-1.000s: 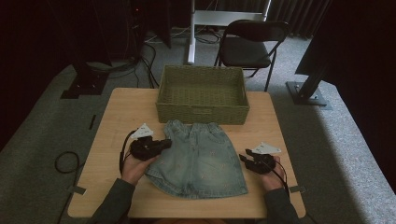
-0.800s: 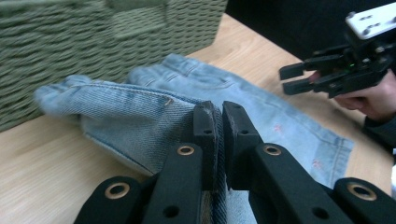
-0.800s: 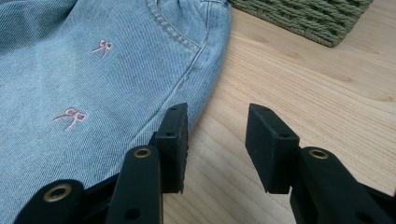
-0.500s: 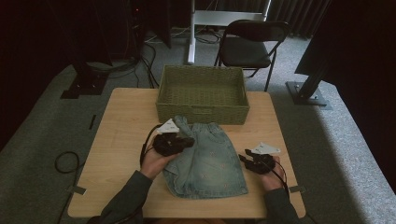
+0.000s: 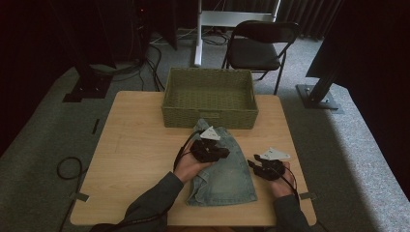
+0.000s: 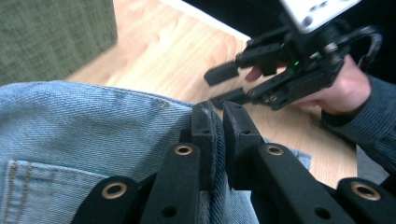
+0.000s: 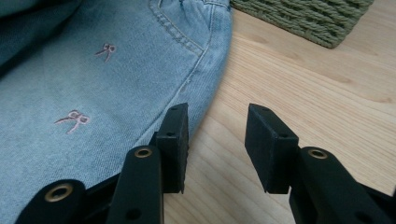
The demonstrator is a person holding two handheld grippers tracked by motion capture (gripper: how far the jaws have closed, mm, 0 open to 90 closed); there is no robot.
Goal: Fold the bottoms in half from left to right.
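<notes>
Wooden table (image 5: 135, 154) carries a woven green basket (image 5: 209, 99) at its far edge. Just near of it lies a denim skirt (image 5: 227, 181), half folded over toward the right. Left gripper (image 6: 217, 112) pinches a fold of denim tight. Right gripper (image 7: 217, 126), beside the skirt's right hem, has its jaws spread apart, holding nothing.

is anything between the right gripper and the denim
Nothing visible. The right gripper stands open at the edge of the denim, with bare table between its jaws. The left gripper is shut on a fold of the denim farther over.
</notes>
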